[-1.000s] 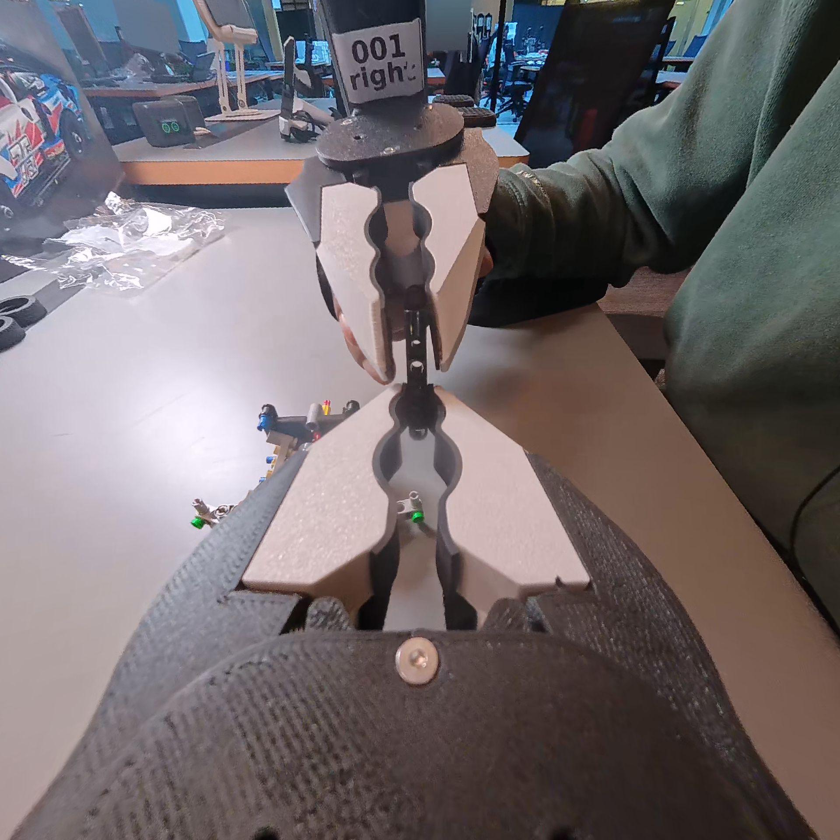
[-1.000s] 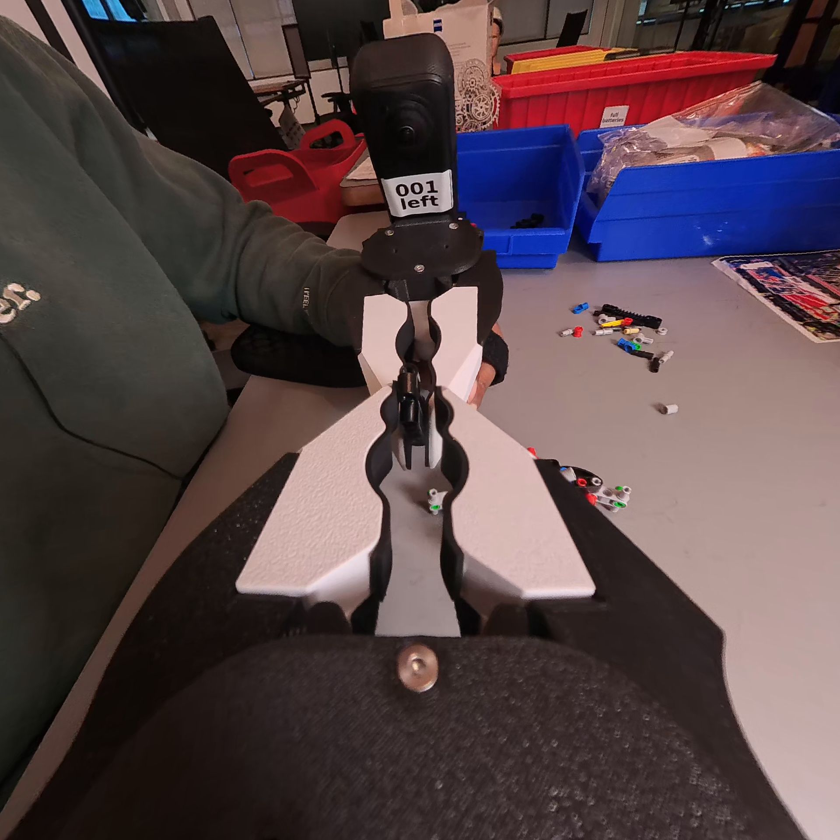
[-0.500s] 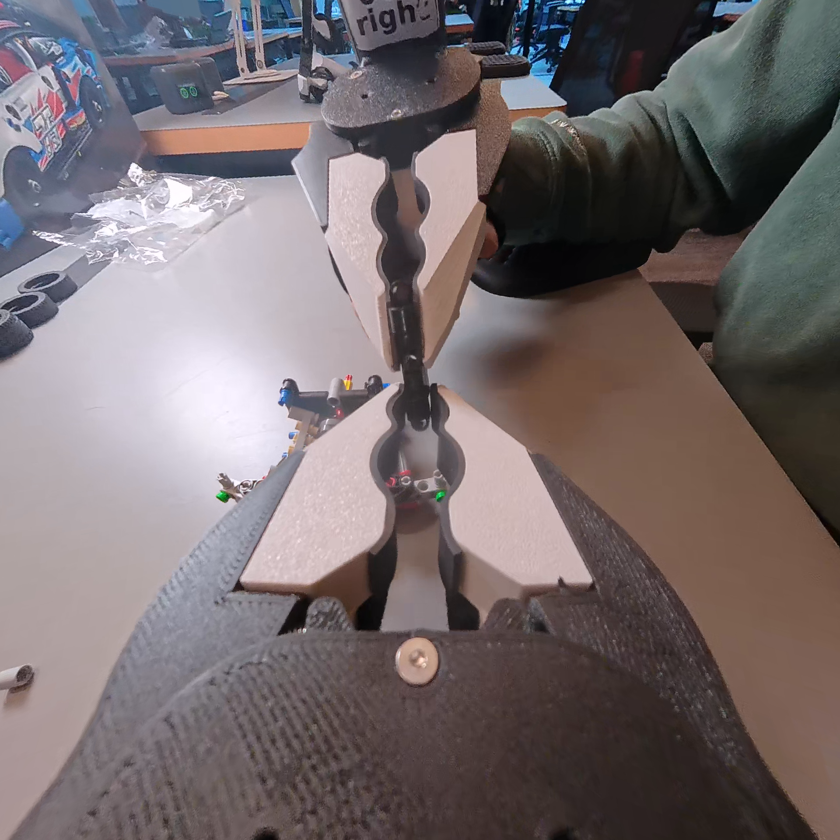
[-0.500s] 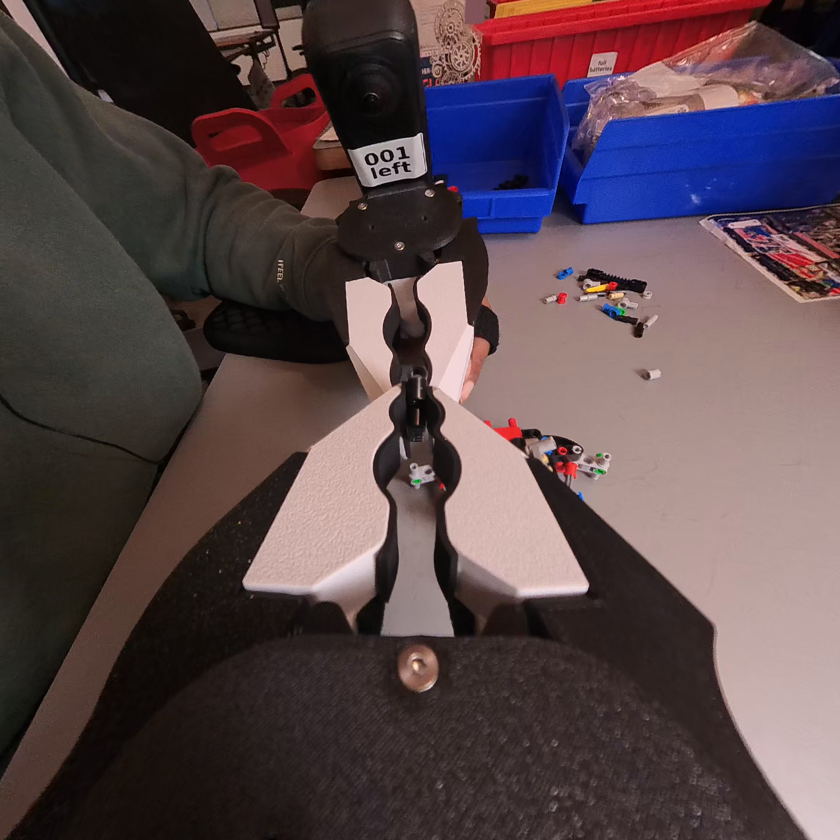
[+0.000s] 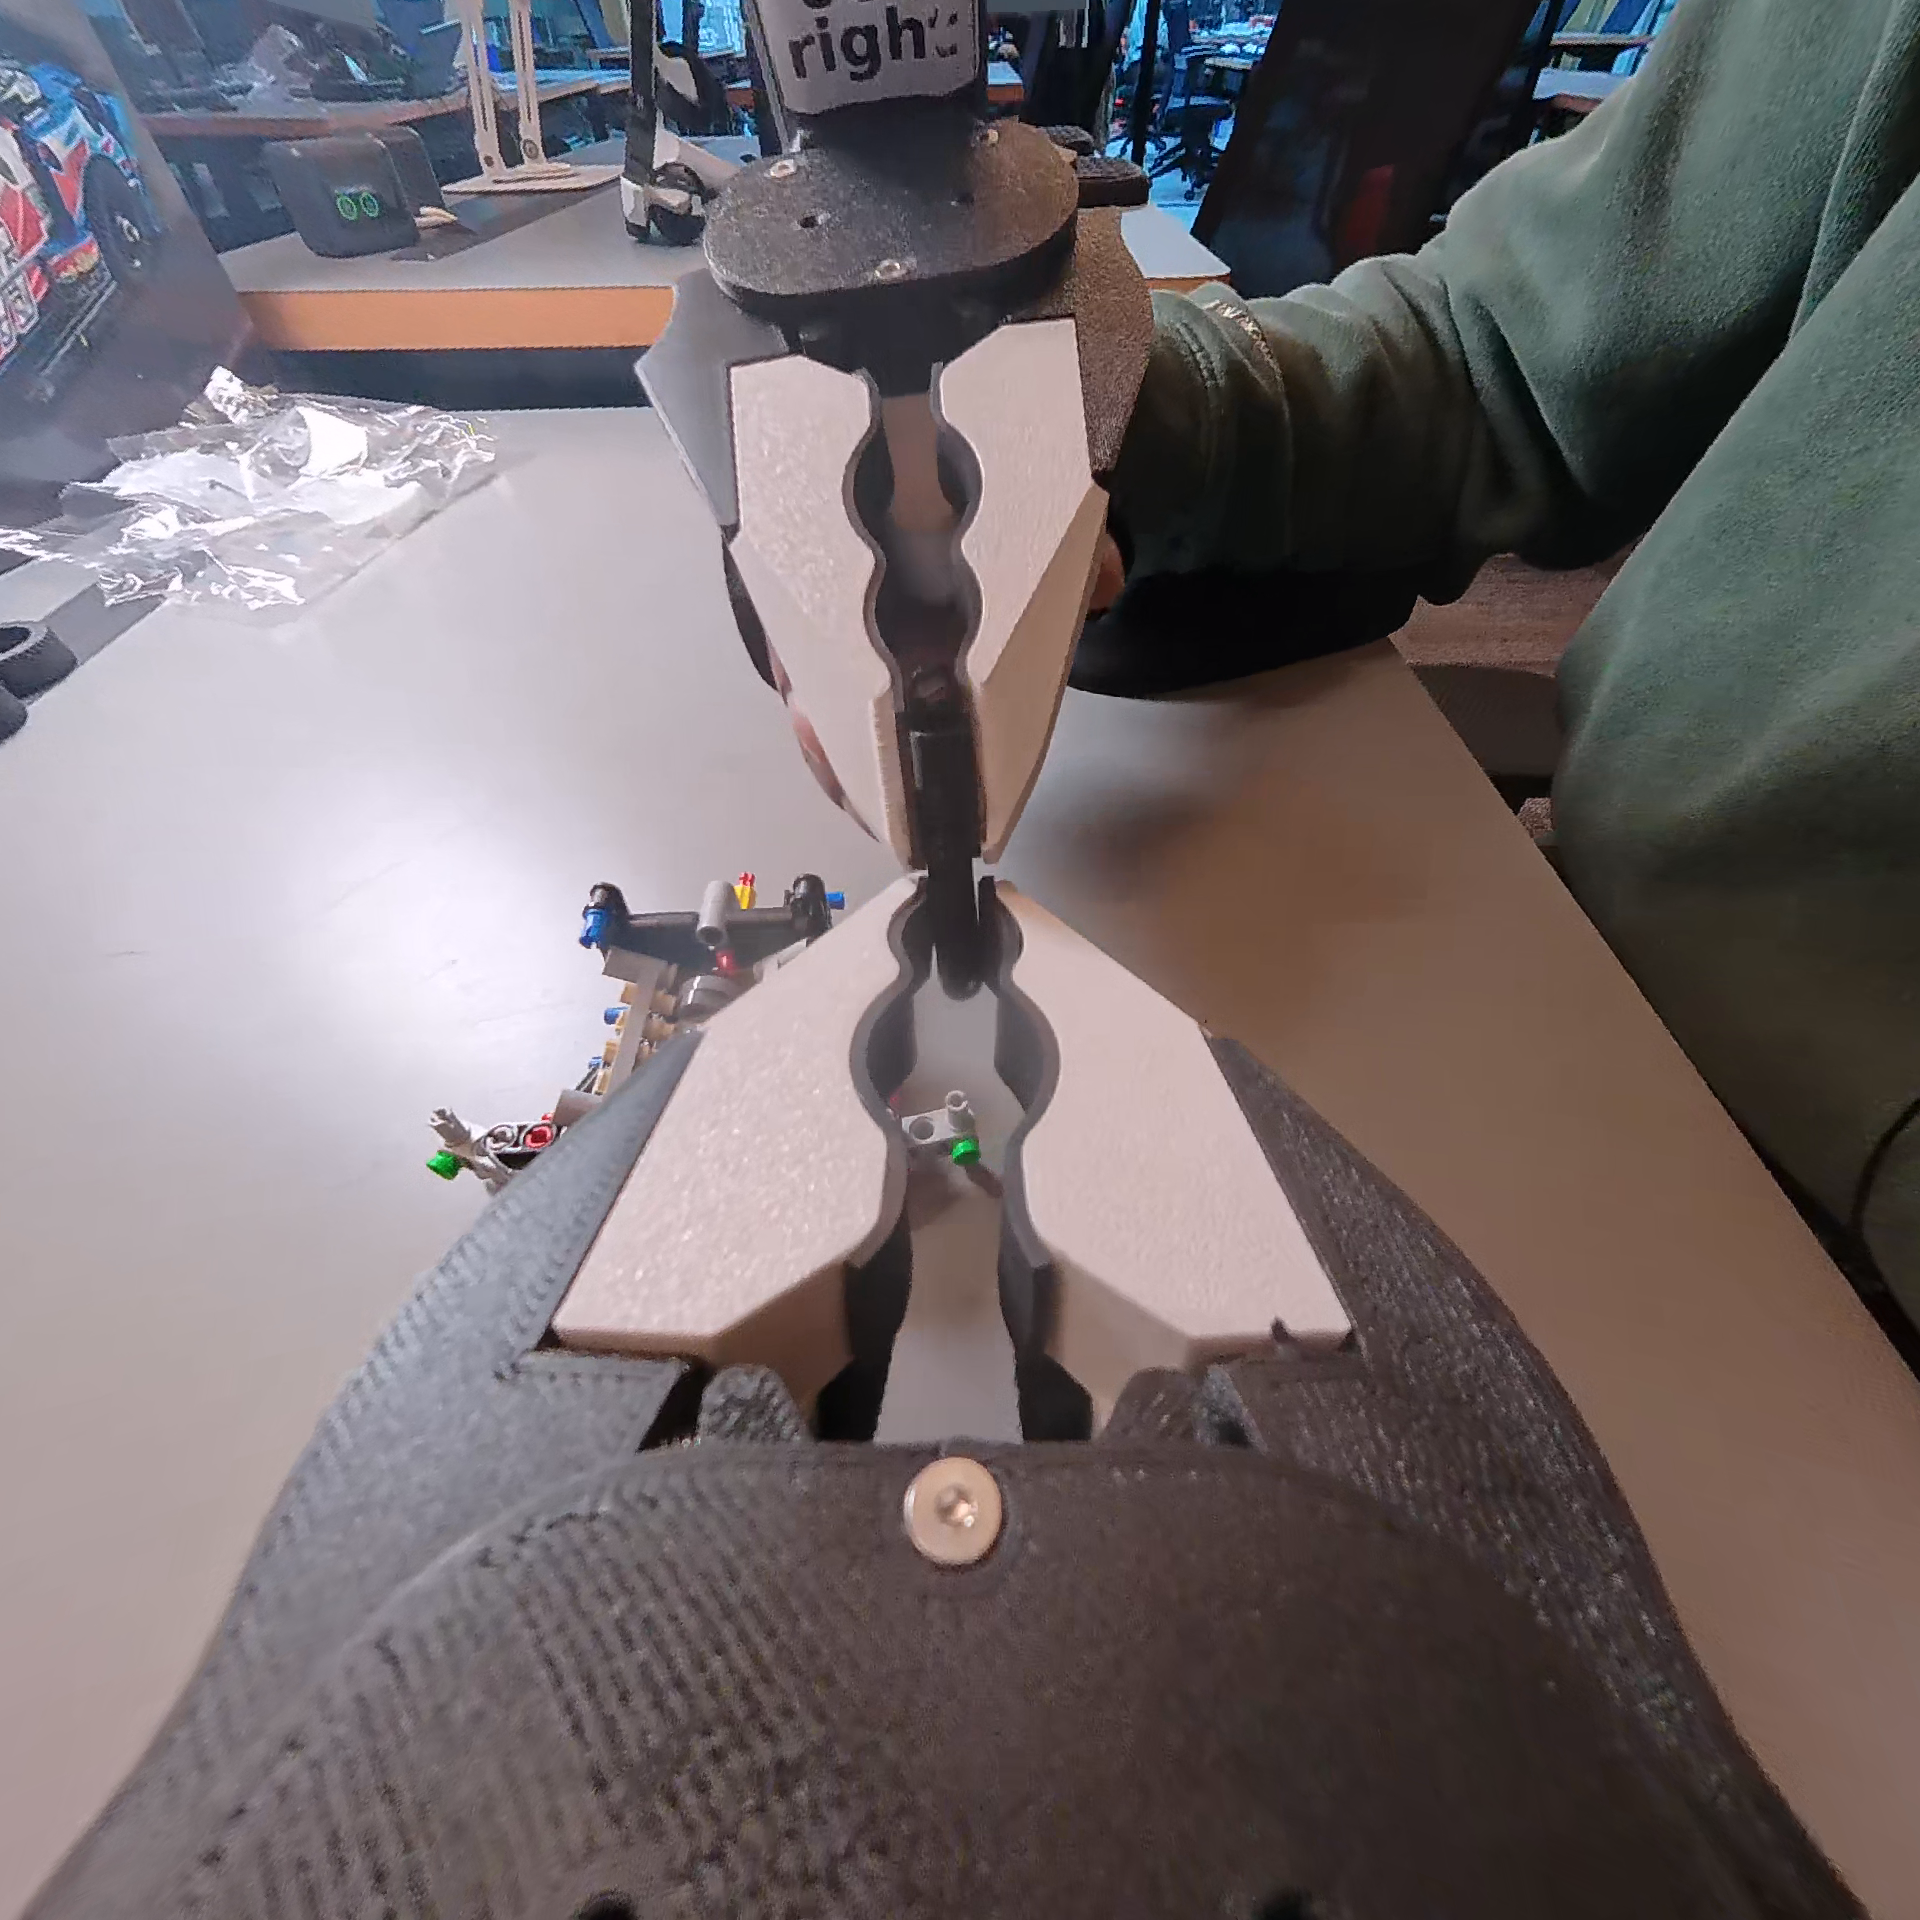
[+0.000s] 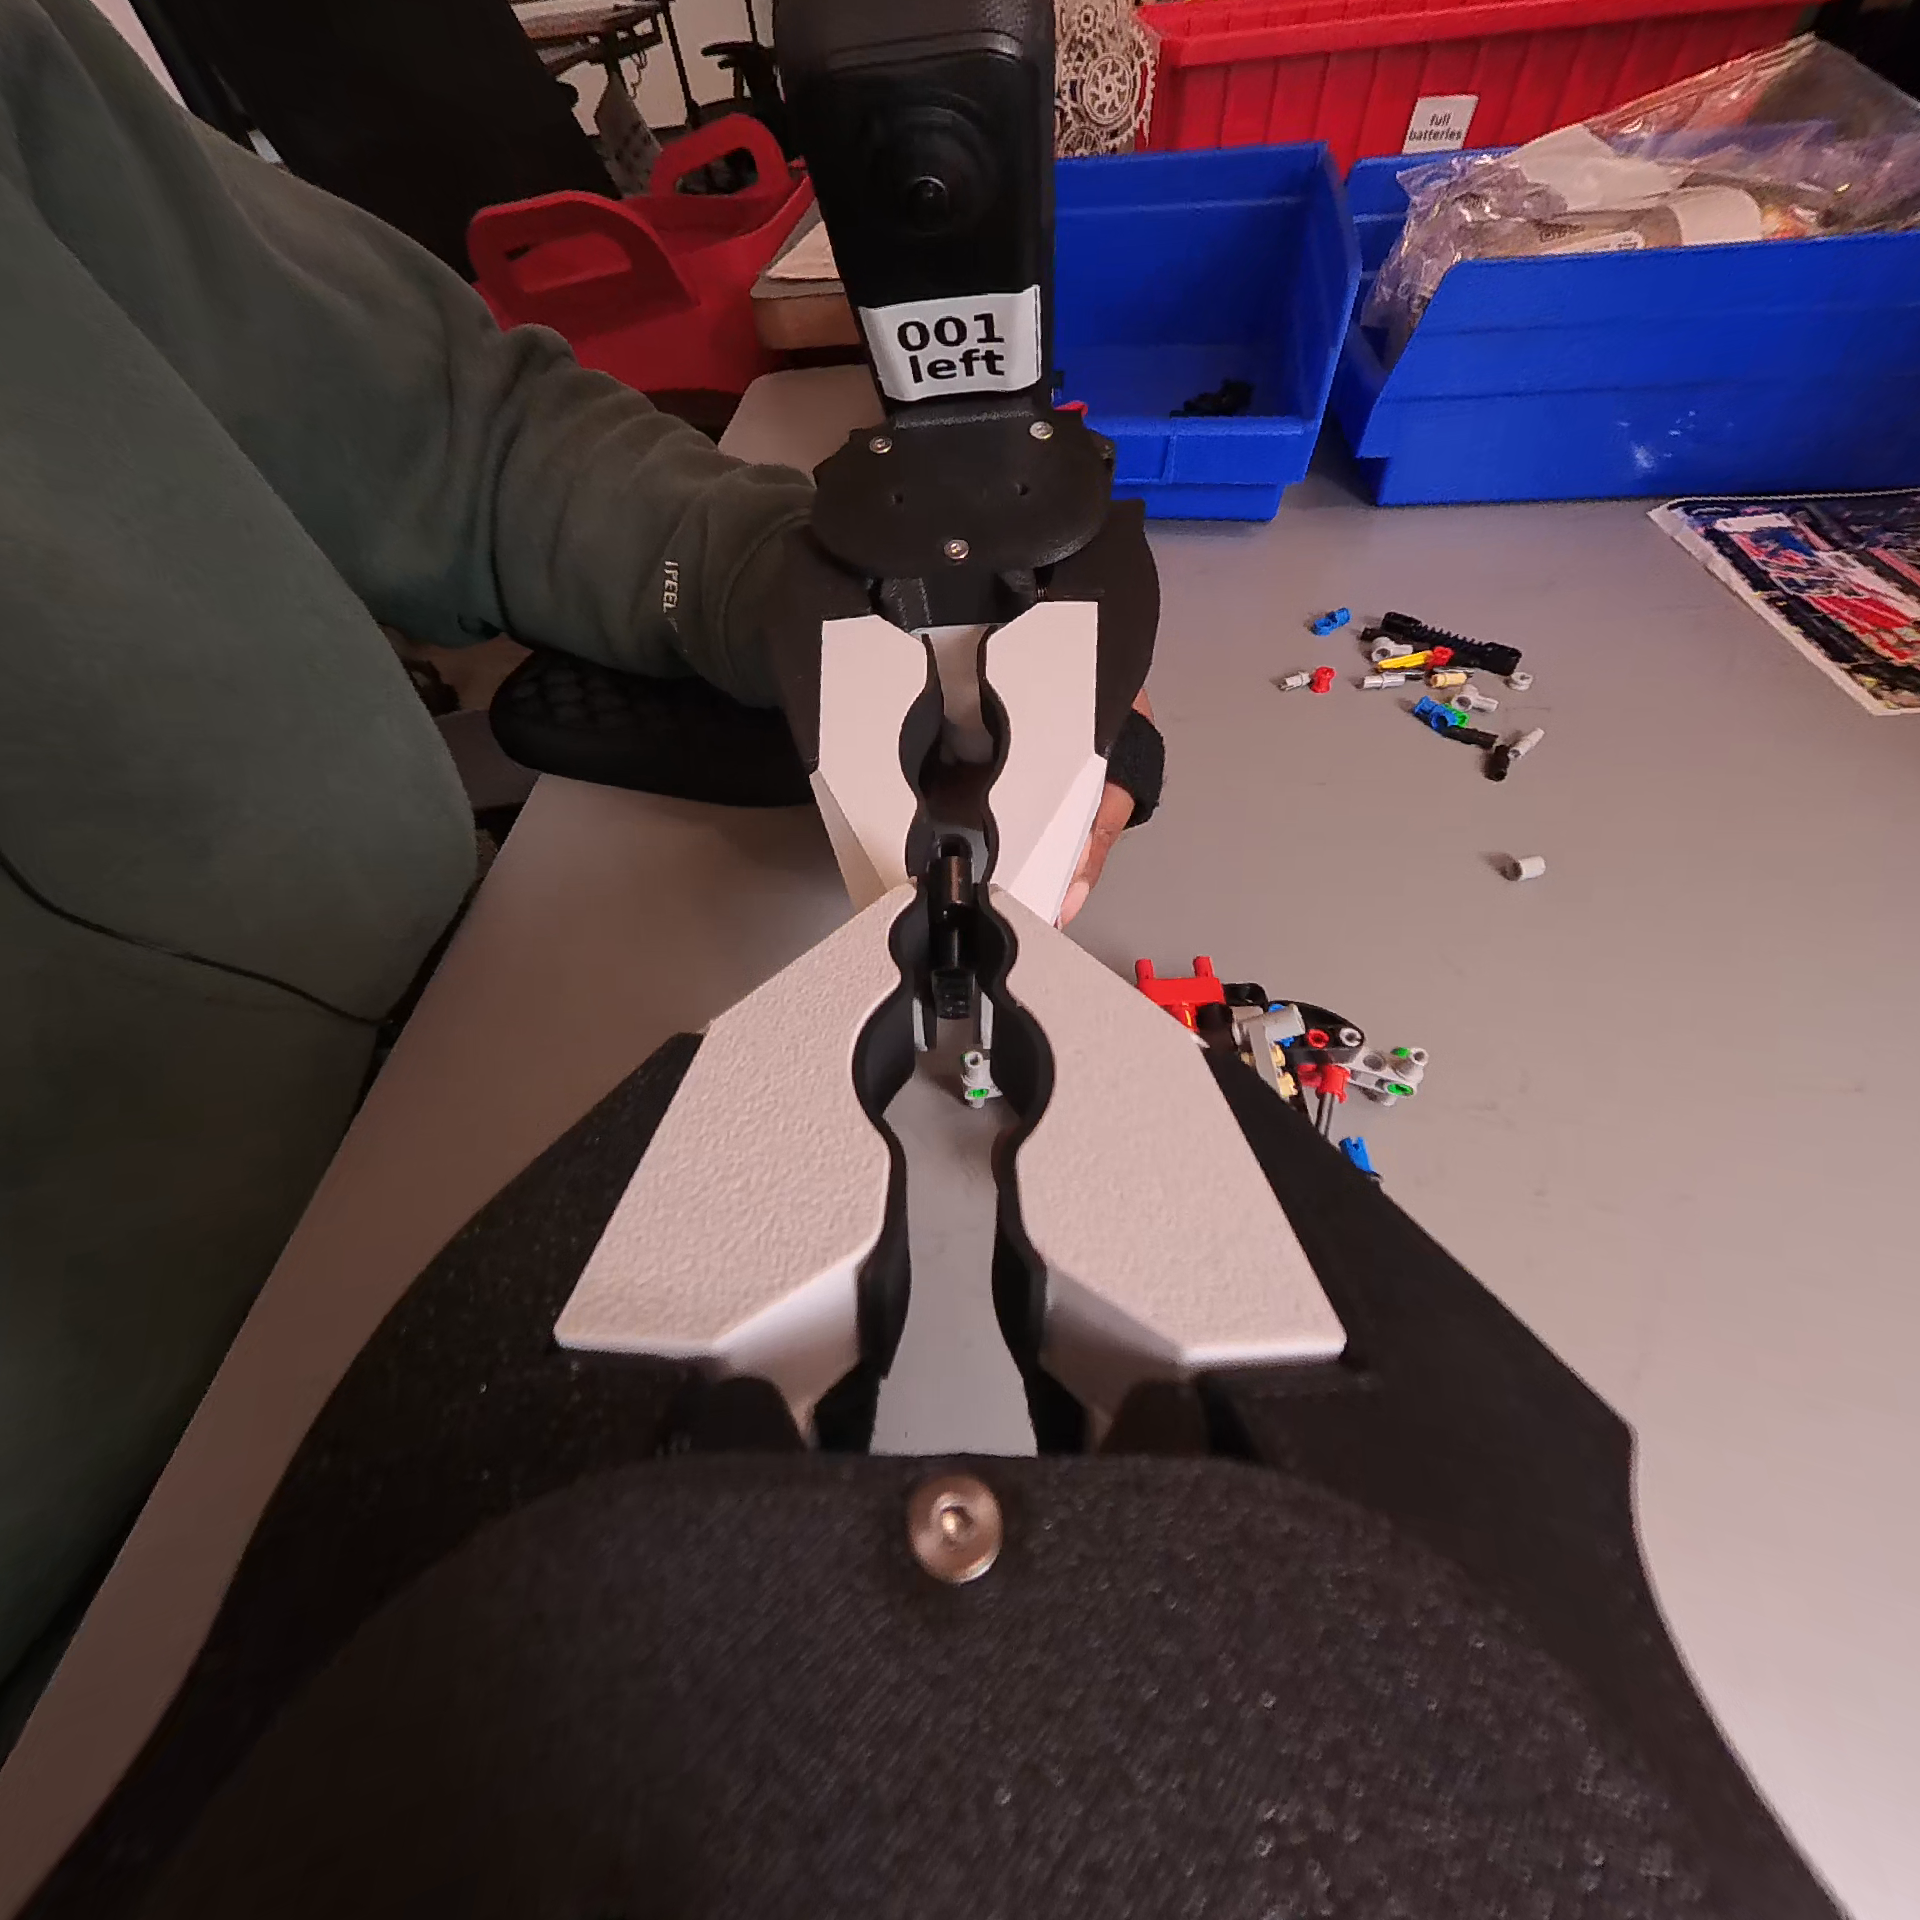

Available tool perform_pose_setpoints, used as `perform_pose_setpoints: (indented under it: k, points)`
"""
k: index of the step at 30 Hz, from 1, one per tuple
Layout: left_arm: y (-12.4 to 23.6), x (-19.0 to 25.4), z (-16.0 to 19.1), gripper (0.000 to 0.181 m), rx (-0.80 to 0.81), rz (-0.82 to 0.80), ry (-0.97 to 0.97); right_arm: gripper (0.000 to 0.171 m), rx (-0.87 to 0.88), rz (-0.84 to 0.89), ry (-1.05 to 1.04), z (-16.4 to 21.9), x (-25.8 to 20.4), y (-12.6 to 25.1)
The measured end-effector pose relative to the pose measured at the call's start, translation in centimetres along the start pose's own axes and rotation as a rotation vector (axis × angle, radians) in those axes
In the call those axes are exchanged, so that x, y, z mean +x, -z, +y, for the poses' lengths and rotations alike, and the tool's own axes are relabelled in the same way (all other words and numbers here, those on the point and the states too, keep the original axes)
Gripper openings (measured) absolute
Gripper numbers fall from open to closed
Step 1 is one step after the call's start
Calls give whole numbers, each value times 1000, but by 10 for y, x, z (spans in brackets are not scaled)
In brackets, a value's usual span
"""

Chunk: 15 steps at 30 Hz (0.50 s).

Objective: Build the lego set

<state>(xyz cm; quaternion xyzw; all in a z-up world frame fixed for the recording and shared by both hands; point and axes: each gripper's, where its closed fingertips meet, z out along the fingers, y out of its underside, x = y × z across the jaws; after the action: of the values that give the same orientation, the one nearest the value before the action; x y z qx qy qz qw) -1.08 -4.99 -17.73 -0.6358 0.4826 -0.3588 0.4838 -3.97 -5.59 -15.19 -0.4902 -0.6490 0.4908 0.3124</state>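
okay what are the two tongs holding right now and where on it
Both tongs, left and right, pinch one slim black lego piece, each gripping an opposite end, tip to tip above the table.

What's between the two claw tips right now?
A black lego piece bridges the right claw and left claw, both shut on it; no bare gap. Both wrist views show it.

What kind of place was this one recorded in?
Probably a lab or shared workshop, not a home. Blue storage bins and a red bin line the grey table, and more workbenches with office chairs stand behind.
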Motion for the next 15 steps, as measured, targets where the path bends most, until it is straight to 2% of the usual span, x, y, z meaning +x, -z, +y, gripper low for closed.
perform_pose_setpoints:
  k: [5, 9, 15]
  points:
    - [3, -11, -6, 5, 38, -61, 18, 7, 42, 46, -13, -7, 8, 3]
    - [17, -38, -14, 5, 107, -186, 86, 24, 49, 154, -9, -11, 32, 23]
    - [31, -70, 0, 5, 118, -264, 278, 51, -168, 277, 47, 40, 62, 39]
